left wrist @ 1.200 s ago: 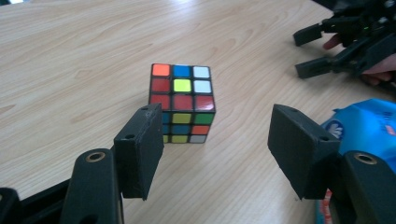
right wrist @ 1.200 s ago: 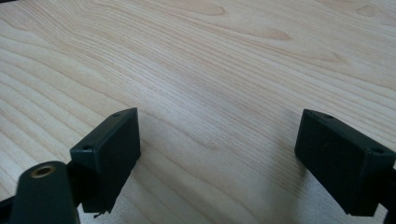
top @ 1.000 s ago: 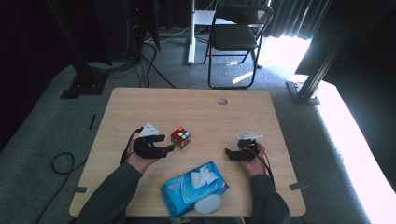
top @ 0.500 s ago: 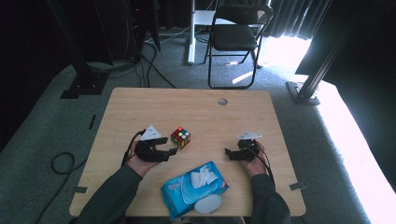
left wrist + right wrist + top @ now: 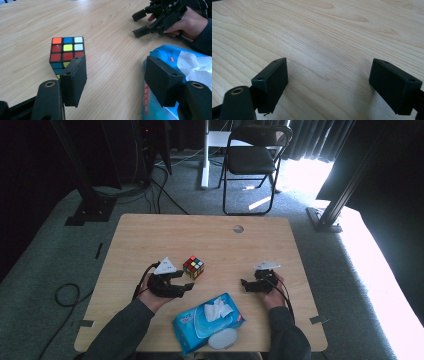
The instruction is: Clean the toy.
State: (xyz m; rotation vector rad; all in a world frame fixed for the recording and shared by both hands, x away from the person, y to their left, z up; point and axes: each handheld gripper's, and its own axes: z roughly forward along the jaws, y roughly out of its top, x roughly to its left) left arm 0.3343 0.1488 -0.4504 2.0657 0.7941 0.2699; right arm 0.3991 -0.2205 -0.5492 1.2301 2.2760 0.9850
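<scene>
Daylight glare blows out the floor [image 5: 320,175] upper right; surroundings dim, perhaps underexposed.

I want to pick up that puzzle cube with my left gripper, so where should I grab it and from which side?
Probably grip the cube across two opposite flat side faces, around mid-height. It sits flat on the table with bare wood all round. The left gripper, jaws open, is already just beside it, so come in level from there.

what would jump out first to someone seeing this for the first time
The bright Rubik's cube stands near the middle of the wooden table, just ahead of the open left tool. At the near edge lies a blue pack of wet wipes with a tissue poking out. The right tool rests open on bare wood, holding nothing.
</scene>
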